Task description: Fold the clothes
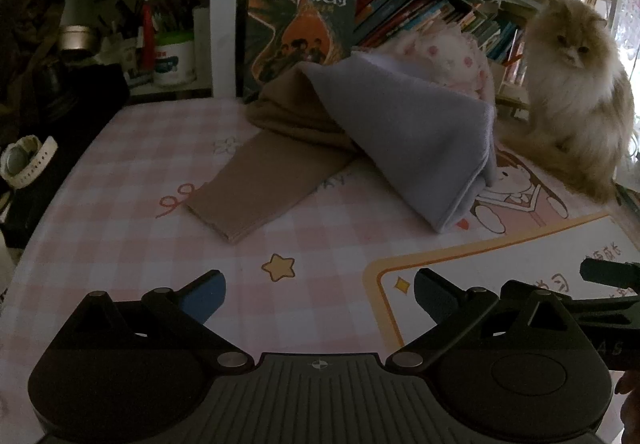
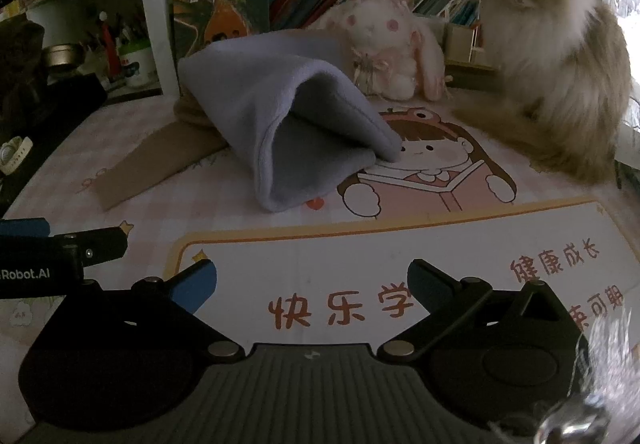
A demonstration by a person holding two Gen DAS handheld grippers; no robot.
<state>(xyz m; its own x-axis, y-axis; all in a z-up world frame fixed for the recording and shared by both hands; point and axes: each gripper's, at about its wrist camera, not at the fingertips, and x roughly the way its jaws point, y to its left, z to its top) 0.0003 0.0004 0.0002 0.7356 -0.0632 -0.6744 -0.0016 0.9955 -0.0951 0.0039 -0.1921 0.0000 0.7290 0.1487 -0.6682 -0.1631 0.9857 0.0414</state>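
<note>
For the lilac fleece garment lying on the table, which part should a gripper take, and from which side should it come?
Probably the gaping hem of the lilac fleece garment, which faces the open right gripper. Its upper layer arches clear of the lower one, so one finger could slip inside from the near side. The tan garment lies partly beneath the left side, so avoid that side.

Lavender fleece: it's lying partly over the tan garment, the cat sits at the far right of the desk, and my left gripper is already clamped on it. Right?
Not quite. The left gripper is open and empty, short of the lavender fleece, as the left wrist view shows. The fleece does lie partly over the tan garment, and the cat sits at the far right.
</note>
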